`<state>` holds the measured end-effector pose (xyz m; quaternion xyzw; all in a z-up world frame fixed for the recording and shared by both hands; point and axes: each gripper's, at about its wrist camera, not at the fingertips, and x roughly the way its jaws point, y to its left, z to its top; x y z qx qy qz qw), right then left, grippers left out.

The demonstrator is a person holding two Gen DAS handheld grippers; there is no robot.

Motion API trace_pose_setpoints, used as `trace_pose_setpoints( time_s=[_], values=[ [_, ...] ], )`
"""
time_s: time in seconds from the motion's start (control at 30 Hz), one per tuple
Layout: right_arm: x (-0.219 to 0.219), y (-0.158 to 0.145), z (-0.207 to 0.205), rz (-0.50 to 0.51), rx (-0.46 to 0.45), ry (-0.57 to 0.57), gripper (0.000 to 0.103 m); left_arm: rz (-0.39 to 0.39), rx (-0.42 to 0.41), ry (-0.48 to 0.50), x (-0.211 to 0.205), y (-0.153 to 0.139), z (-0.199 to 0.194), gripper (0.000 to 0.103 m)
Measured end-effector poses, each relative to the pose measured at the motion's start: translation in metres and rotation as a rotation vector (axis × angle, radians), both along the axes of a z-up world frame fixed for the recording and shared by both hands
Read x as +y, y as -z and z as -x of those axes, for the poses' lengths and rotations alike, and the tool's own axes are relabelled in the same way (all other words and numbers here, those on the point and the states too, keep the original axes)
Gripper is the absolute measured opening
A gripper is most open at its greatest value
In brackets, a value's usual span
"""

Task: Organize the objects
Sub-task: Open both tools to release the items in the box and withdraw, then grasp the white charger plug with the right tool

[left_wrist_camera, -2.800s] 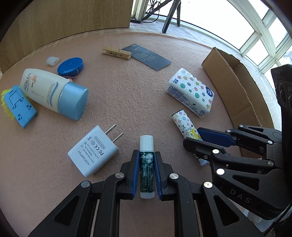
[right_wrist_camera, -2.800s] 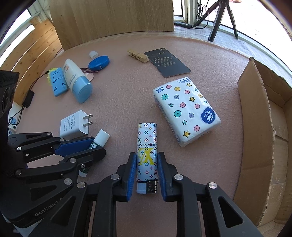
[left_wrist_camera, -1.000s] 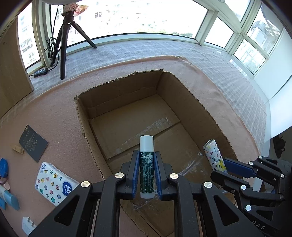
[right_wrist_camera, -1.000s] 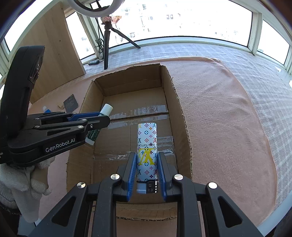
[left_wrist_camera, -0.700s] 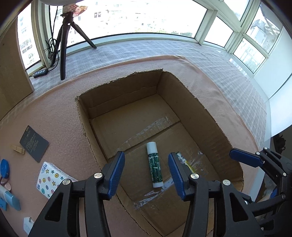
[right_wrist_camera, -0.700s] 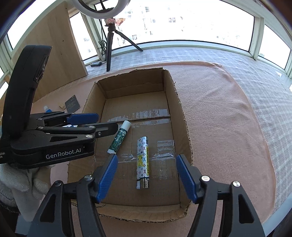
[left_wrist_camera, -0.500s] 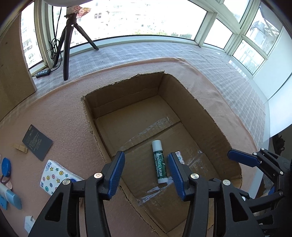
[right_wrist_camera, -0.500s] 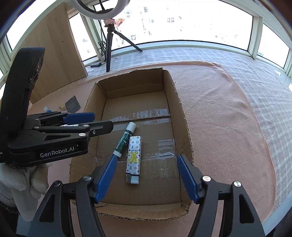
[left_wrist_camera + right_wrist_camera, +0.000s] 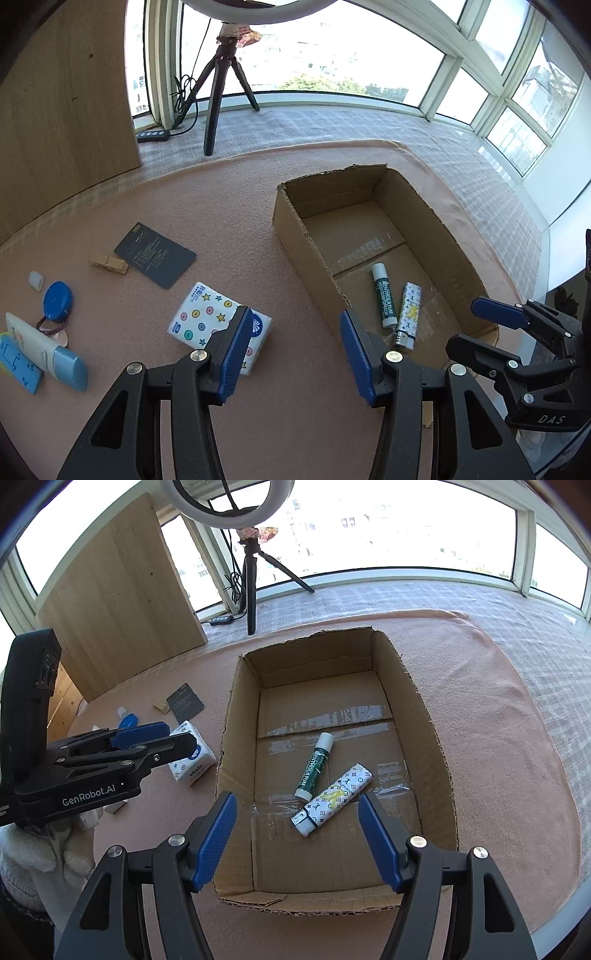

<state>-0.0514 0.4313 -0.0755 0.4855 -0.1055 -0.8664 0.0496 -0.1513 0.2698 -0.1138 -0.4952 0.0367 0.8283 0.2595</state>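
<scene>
Partly the left gripper (image 9: 173, 738) hides the tissue pack (image 9: 190, 764).

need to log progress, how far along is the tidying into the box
Done: the lip balm and patterned lighter lie in the cardboard box. In hand: nothing; the left gripper and right gripper are open. Left: tissue pack, dark card, clothespin, tape measure and sunscreen bottle.

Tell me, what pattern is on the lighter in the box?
White with small coloured monogram symbols; lighter clearest in right wrist view.
</scene>
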Motion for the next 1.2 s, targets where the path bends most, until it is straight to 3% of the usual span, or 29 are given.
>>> trace_pose_setpoints(
  time_s=[0.37, 0.53, 0.83, 1.2],
  values=[
    [-0.058, 0.001, -0.001, 0.051, -0.015, -0.049, 0.065, 0.014, -0.065, -0.167, -0.131, 0.024, 0.002, 0.053],
    [-0.079, 0.003, -0.001, 0.058, -0.025, -0.063, 0.065, 0.030, -0.104, -0.204, -0.171, 0.041, 0.001, 0.053],
    [-0.107, 0.013, 0.000, 0.064, -0.057, -0.079, 0.065, 0.038, -0.171, -0.173, -0.191, 0.070, -0.005, 0.053],
    [-0.120, 0.024, 0.004, 0.083, -0.091, -0.088, 0.064, 0.013, -0.201, -0.129, -0.193, 0.076, -0.015, 0.053]
  ],
)
